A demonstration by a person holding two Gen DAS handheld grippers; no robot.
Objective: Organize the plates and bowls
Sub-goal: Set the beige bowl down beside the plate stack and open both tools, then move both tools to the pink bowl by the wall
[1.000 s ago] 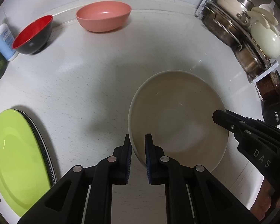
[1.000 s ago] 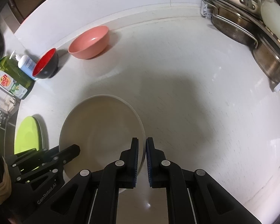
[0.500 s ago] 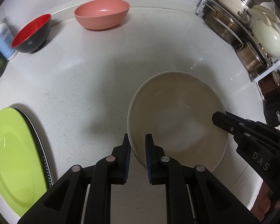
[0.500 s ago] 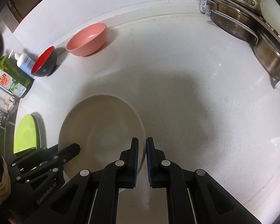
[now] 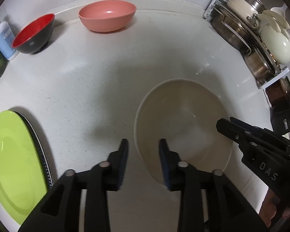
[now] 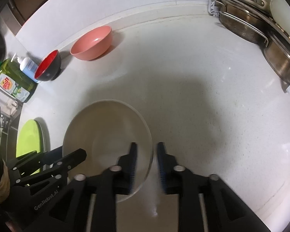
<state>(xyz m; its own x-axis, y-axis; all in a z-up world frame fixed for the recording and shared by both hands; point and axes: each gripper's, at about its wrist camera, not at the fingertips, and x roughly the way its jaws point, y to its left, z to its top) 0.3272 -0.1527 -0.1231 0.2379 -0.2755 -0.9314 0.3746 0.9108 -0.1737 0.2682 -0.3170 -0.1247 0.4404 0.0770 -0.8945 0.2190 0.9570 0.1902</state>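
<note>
My left claw [image 5: 143, 162] stands wide, its fingers straddling the near left rim of the beige bowl [image 5: 183, 127] without gripping it. My right claw [image 6: 146, 162] is spread wide too, one finger inside the bowl's right rim and one outside. The bowl sits on the white counter [image 5: 98, 77]. Far back stand a pink bowl [image 5: 107, 15] and a red-and-black bowl [image 5: 33, 33]; a green plate [image 5: 11, 154] lies at my left
</note>
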